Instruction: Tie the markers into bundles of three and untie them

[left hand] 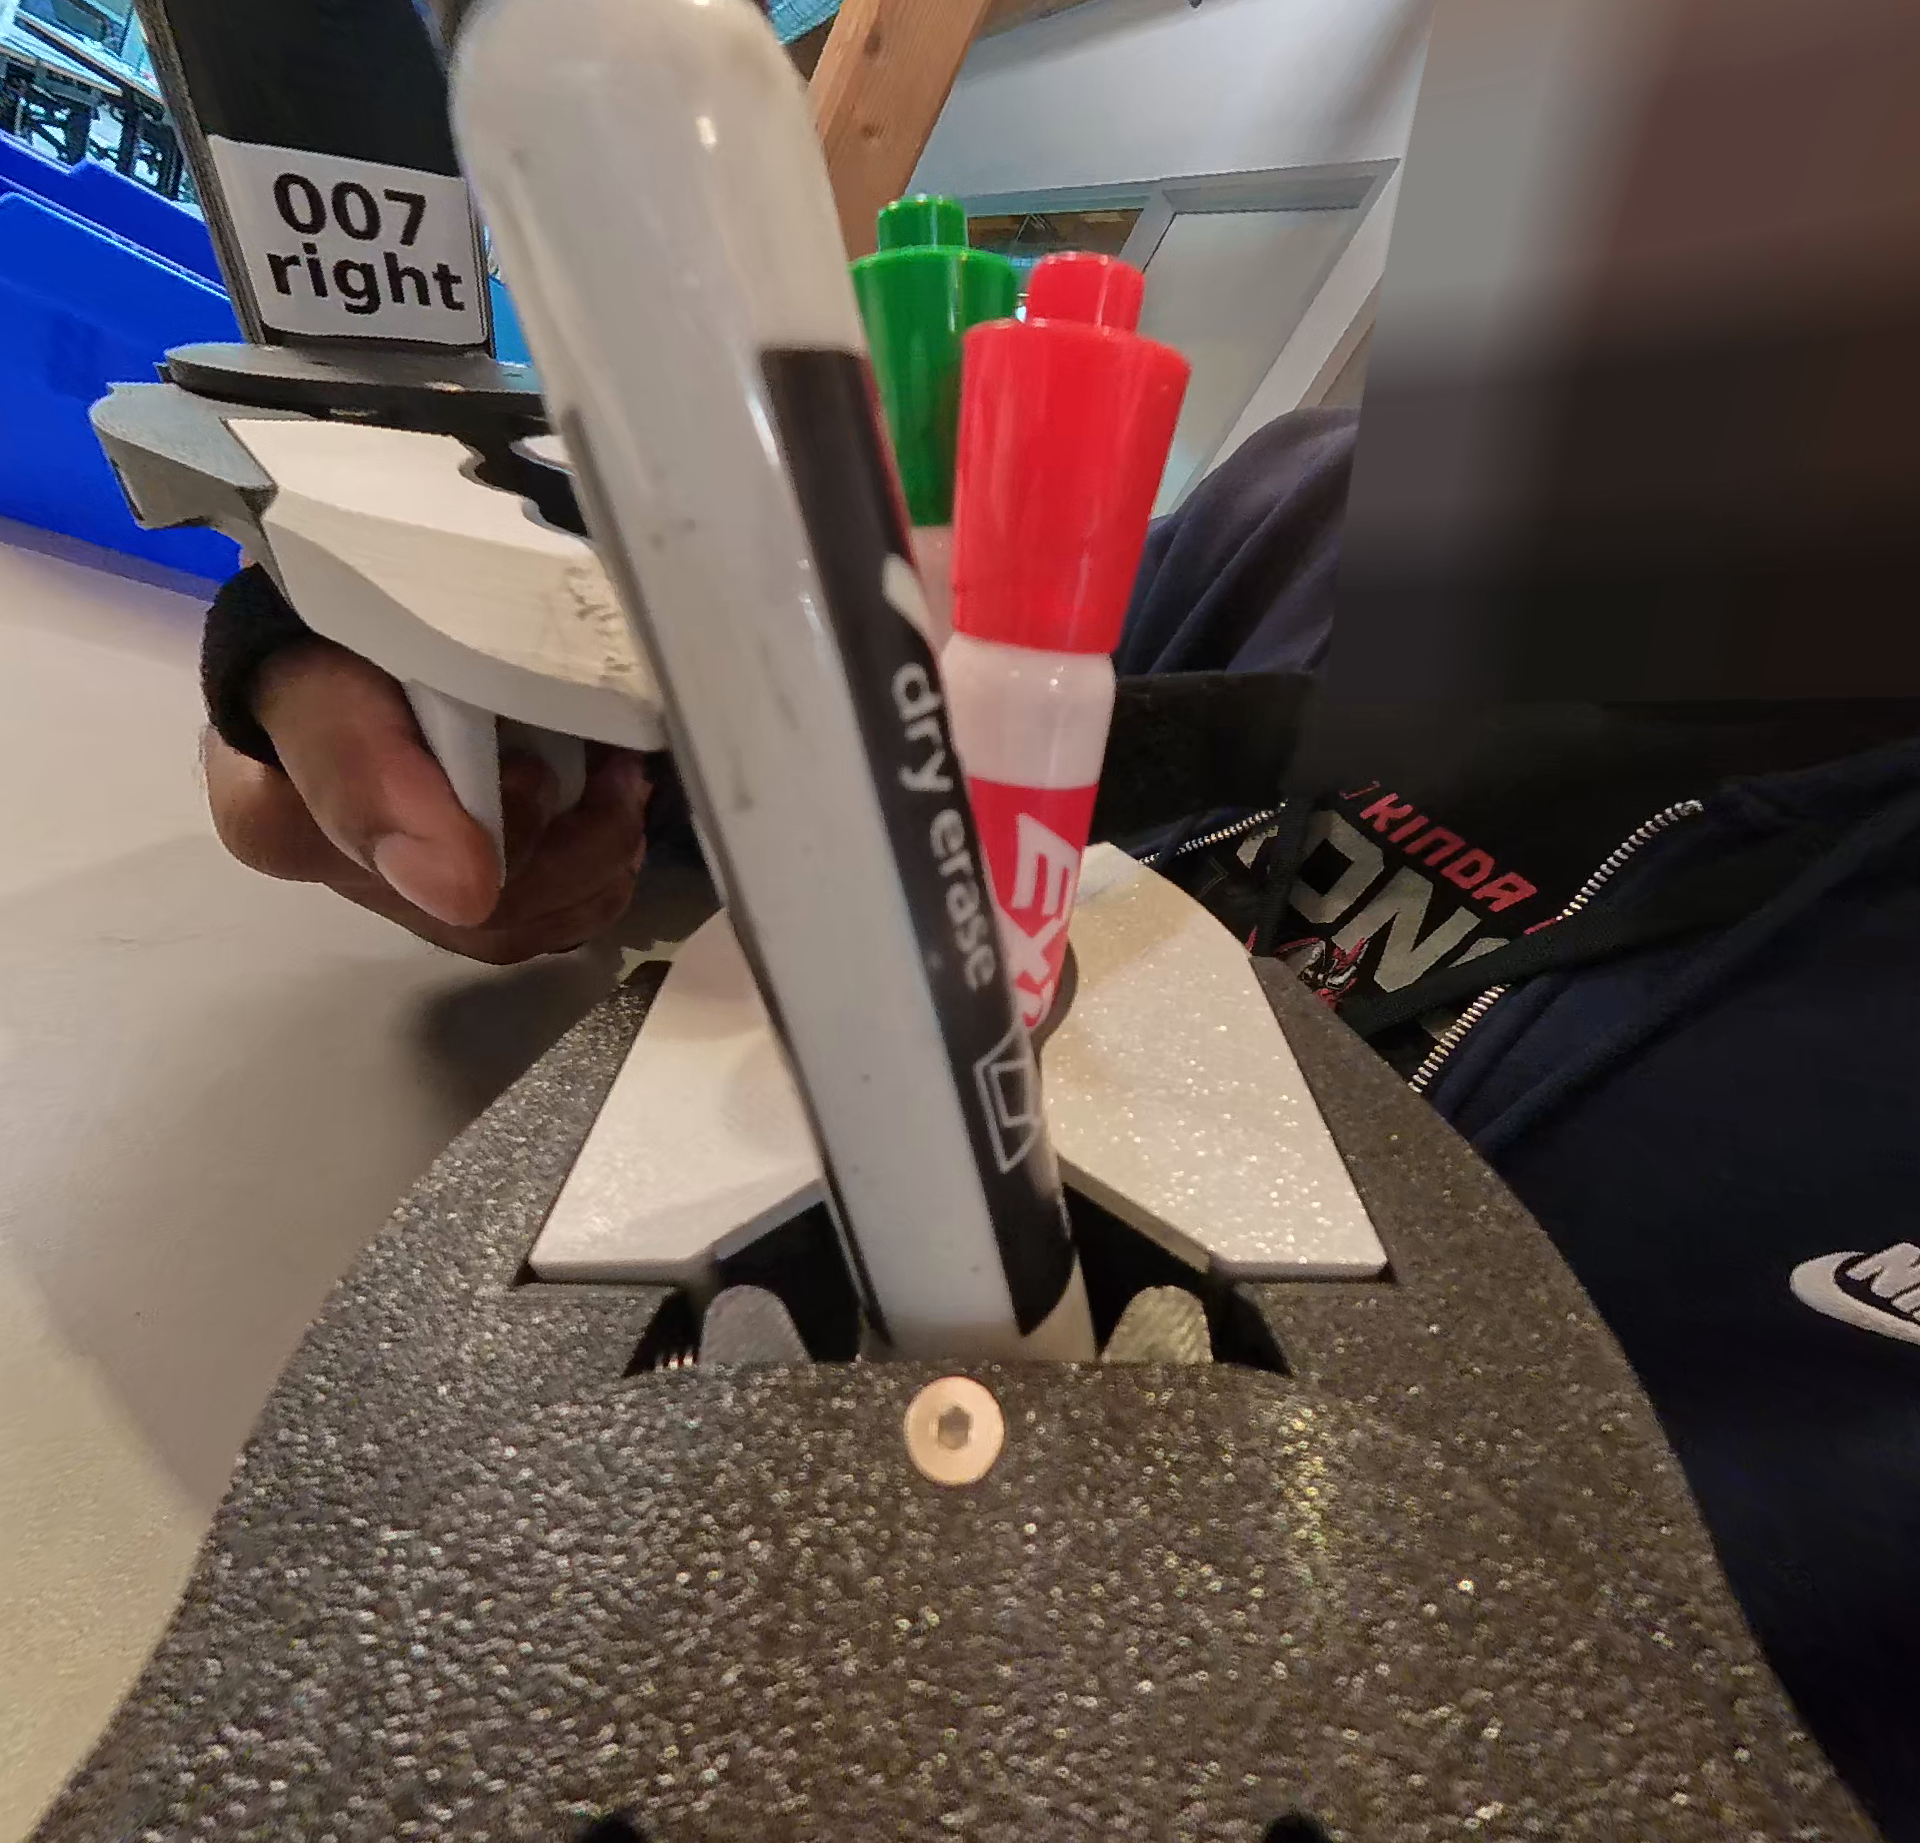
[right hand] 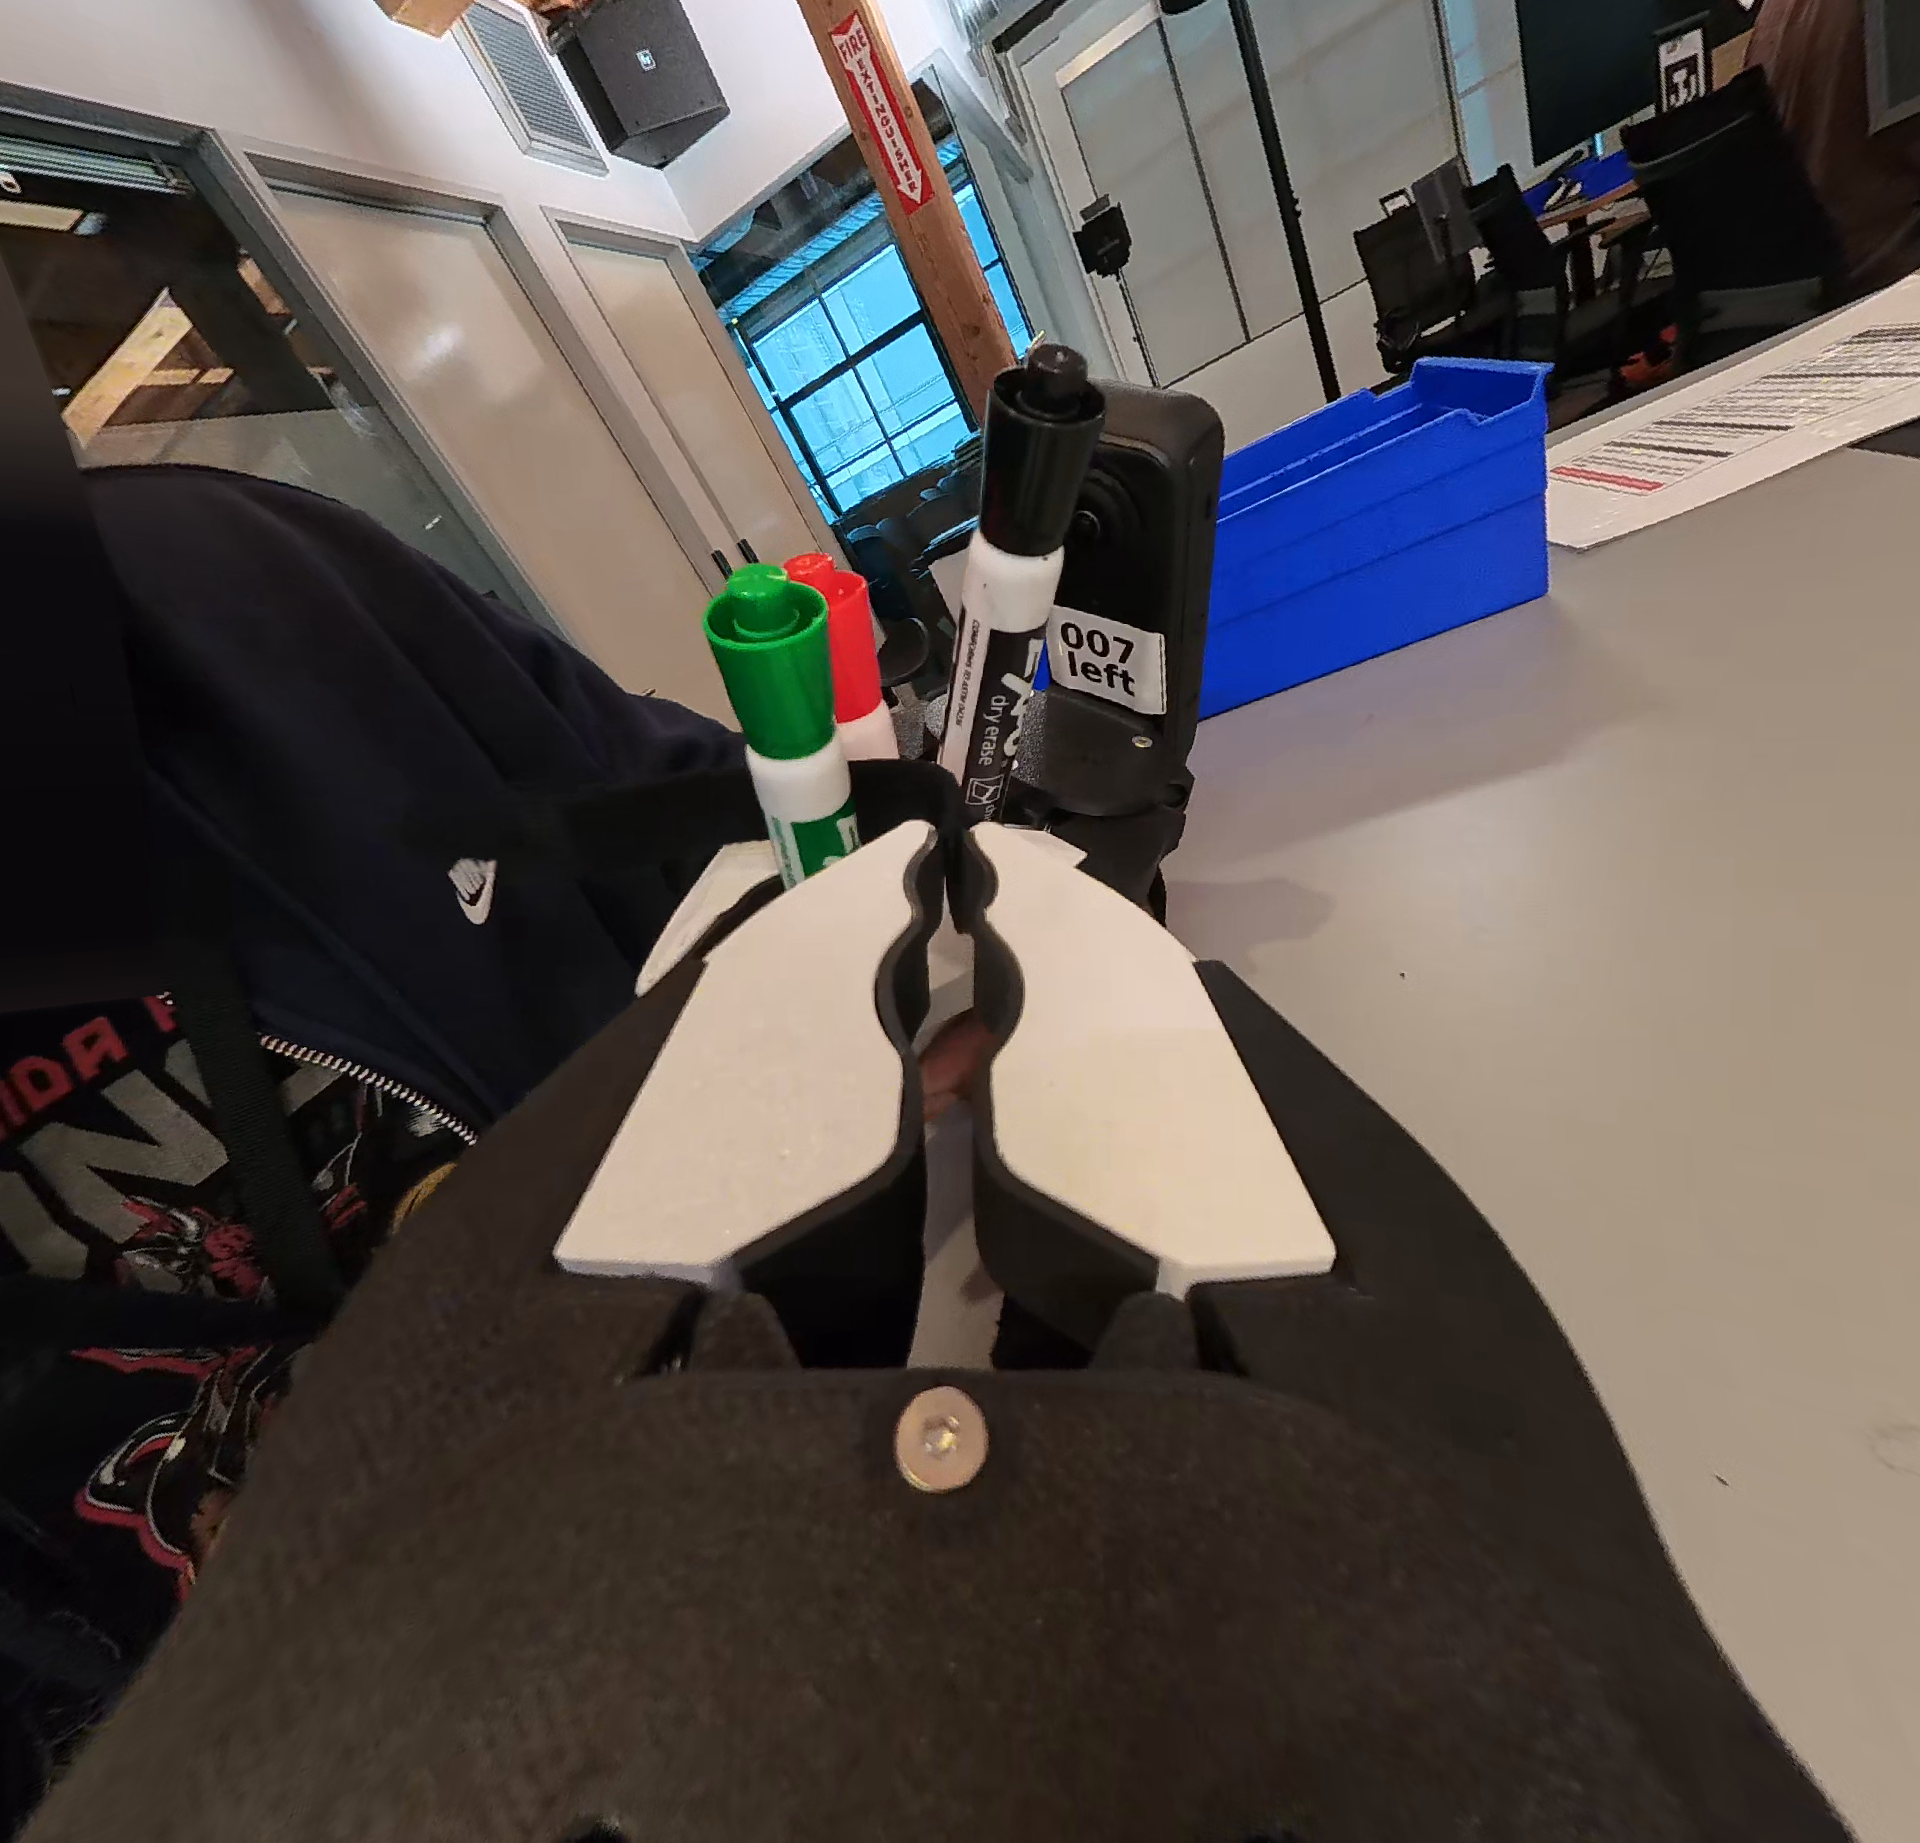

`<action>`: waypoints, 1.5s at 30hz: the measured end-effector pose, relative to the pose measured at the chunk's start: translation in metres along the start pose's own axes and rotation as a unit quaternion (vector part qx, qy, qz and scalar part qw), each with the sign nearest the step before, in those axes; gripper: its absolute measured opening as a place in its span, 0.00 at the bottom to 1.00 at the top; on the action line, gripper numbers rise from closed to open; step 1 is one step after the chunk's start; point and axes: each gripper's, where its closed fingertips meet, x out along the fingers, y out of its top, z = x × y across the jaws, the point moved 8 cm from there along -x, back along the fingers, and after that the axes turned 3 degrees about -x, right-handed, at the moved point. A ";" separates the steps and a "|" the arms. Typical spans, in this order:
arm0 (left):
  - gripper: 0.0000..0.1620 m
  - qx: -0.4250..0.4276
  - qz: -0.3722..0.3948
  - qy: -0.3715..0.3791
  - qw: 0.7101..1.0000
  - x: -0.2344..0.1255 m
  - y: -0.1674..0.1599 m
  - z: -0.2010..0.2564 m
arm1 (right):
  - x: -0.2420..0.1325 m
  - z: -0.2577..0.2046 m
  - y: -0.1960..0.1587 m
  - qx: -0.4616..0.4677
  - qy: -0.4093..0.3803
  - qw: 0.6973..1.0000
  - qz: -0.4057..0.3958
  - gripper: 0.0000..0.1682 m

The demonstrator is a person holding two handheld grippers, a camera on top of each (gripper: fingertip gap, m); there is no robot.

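Sitting just behind the left tongs (right hand: 1023, 837) is a blue plastic bin (right hand: 1382, 536) on the grey tabletop (right hand: 1558, 858). Those tongs are clamped on a black-capped white marker (left hand: 831, 754), standing tilted. Green-capped (right hand: 784, 713) and red-capped (left hand: 1049, 567) markers stand right beside it. The right tongs (right hand: 951, 858) are nearly closed on a black strap (right hand: 925, 785).

Writing is left unquoted. Left wrist view: white sticker (left hand: 358, 245) with black print on a black housing; white lettering along the black marker (left hand: 935, 858); white on red on the red marker (left hand: 1049, 837); red and grey shirt print (left hand: 1403, 910) (partly hidden). Right wrist view: red-and-white sign (right hand: 881, 110) on a wooden post (right hand: 935, 266); second white sticker (right hand: 1101, 655); green marker (right hand: 790, 713) band; printed sheet (right hand: 1745, 401), too small to read.
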 end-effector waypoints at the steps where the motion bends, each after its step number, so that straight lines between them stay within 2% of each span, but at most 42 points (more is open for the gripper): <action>1: 0.12 0.000 0.000 0.001 1.000 0.000 0.000 0.000 | 0.000 0.000 0.000 -0.001 0.001 1.000 -0.001 0.01; 8: 0.12 0.007 -0.007 0.017 1.000 0.001 0.000 -0.001 | 0.000 -0.002 0.000 -0.008 0.004 1.000 -0.005 0.02; 13: 0.12 0.044 -0.009 0.066 0.997 -0.001 0.004 -0.001 | -0.009 0.006 0.005 0.007 -0.030 0.999 0.010 0.13; 16: 0.12 0.069 -0.012 0.103 0.992 -0.002 0.006 -0.001 | -0.015 0.008 0.010 0.016 -0.045 0.999 0.023 0.17; 20: 0.12 0.058 -0.017 0.082 0.995 0.000 0.004 0.000 | -0.015 0.009 0.010 0.020 -0.045 0.998 0.030 0.18; 25: 0.12 0.035 -0.028 0.053 0.998 0.003 -0.001 -0.001 | -0.007 0.006 0.002 0.029 0.007 0.999 0.014 0.18; 33: 0.12 0.027 -0.028 0.042 0.998 0.004 -0.002 -0.001 | 0.000 -0.001 -0.002 0.009 0.027 1.000 0.000 0.02; 45: 0.12 0.023 -0.041 0.031 0.998 0.007 -0.005 0.001 | 0.004 -0.005 -0.005 -0.006 0.026 0.999 -0.038 0.01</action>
